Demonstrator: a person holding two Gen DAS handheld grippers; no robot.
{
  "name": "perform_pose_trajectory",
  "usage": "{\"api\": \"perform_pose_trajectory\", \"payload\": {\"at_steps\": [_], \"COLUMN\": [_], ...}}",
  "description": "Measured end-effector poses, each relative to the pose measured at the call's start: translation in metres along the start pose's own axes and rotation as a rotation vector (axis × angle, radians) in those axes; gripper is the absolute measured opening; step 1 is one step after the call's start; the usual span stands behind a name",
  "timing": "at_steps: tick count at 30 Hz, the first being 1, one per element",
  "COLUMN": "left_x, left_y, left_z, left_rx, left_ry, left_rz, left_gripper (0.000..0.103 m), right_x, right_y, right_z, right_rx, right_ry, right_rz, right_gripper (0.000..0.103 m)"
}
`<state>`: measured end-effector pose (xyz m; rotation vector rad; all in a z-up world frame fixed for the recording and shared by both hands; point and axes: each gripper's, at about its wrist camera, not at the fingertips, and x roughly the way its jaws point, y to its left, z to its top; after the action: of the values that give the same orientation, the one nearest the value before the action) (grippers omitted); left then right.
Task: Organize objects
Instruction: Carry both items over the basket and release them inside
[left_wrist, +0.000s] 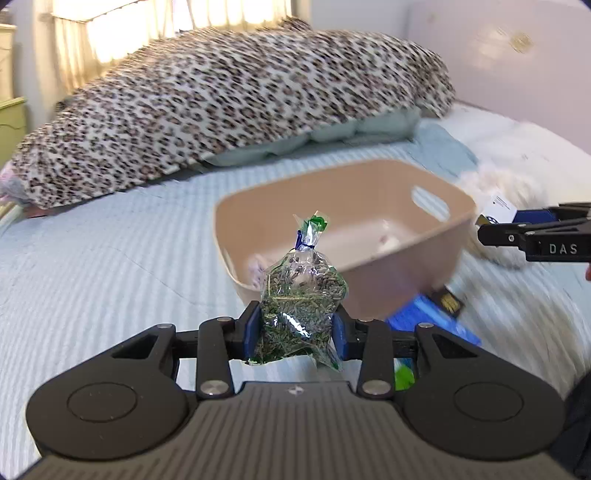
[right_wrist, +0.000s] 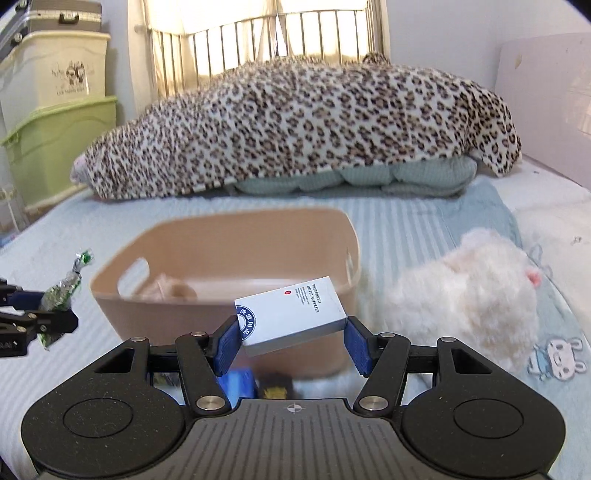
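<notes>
My left gripper is shut on a clear bag of dried green herbs tied with a blue twist, held just in front of a tan plastic basket. My right gripper is shut on a white hotel-supplies box, tilted, just in front of the same basket. The basket holds a small pinkish item. The right gripper shows at the right edge of the left wrist view, and the left gripper with the bag shows at the left edge of the right wrist view.
A blue packet and a dark packet lie on the light blue bedspread near the basket. A white plush toy lies right of the basket. A leopard-print blanket is heaped behind. Storage boxes stand at the left.
</notes>
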<state>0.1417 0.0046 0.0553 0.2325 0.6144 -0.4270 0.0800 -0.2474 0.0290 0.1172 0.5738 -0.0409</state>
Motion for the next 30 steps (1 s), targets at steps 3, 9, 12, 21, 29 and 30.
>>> {"api": "perform_pose_trajectory", "payload": {"at_steps": [3,9,12,21,29,30], "left_x": [-0.001,0.012,0.026,0.089,0.129,0.132], "left_y": [0.001,0.002,0.001,-0.012,-0.022,-0.023], "left_z": [0.013,0.040,0.052,0.066,0.054,0.051], "left_rx": [-0.035,-0.096,-0.112,-0.110,-0.092,-0.085], "left_ry": [-0.034,-0.085,-0.091,0.010,0.146,0.161], "left_rz": [0.037,0.102,0.145,0.209,0.279,0.288], "left_gripper": [0.041,0.041,0.041,0.041,0.041,0.041], "right_x": [0.003,0.023,0.037,0.084,0.112,0.113], "right_y": [0.008,0.024,0.026,0.020,0.011,0.012], "right_z": [0.014,0.041,0.049,0.033,0.021,0.020], "right_rx": [0.005,-0.003,0.002,-0.023,-0.008,-0.017], "right_ry": [-0.047,-0.111,-0.125,-0.039,0.045,0.046], "right_rz": [0.007,0.014,0.014,-0.058,-0.076,-0.081], "right_gripper": [0.057,0.057,0.057,0.057,0.057,0.057]}}
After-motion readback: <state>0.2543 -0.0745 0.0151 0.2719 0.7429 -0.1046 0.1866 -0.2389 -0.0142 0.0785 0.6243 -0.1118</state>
